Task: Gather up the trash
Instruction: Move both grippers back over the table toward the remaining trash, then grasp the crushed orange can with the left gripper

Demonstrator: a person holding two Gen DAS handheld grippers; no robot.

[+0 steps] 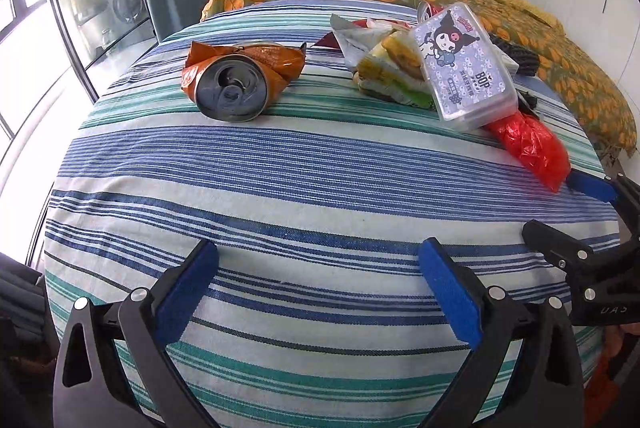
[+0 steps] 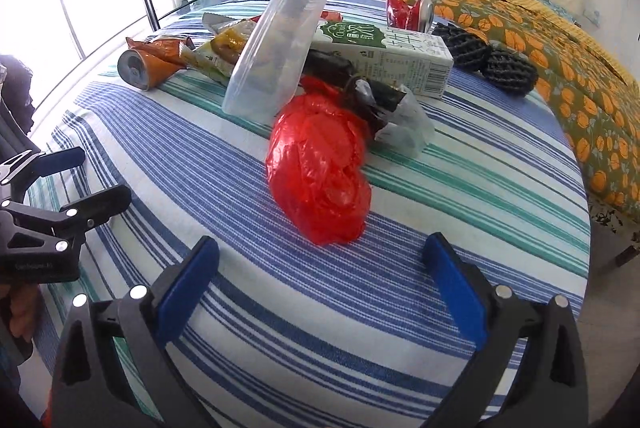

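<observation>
Several trash items sit in one heap mid-frame on the striped bed [image 2: 400, 308], all ahead of us. We count two crushed cans: a silver-ended one [image 1: 232, 90] at left, a red one [image 2: 412, 12] at the back. One red bag [image 2: 320, 164] lies nearest the right gripper [image 2: 320, 292]: light, soft and slippery, so we judge it best pinched at a bunched fold. One clear box [image 1: 464, 68] leans on the pile, stiff and light; we'd grab it across the narrow rim. One carton [image 2: 392, 56] is rigid; whether it's full, we can't tell. Two black mesh sleeves [image 2: 488, 60] at right look squashy. One orange wrapper [image 1: 276, 60] and roughly two more wrappers, crinkly and hard to count. Left gripper [image 1: 318, 292] is spread apart, holding nothing; the right one likewise.
</observation>
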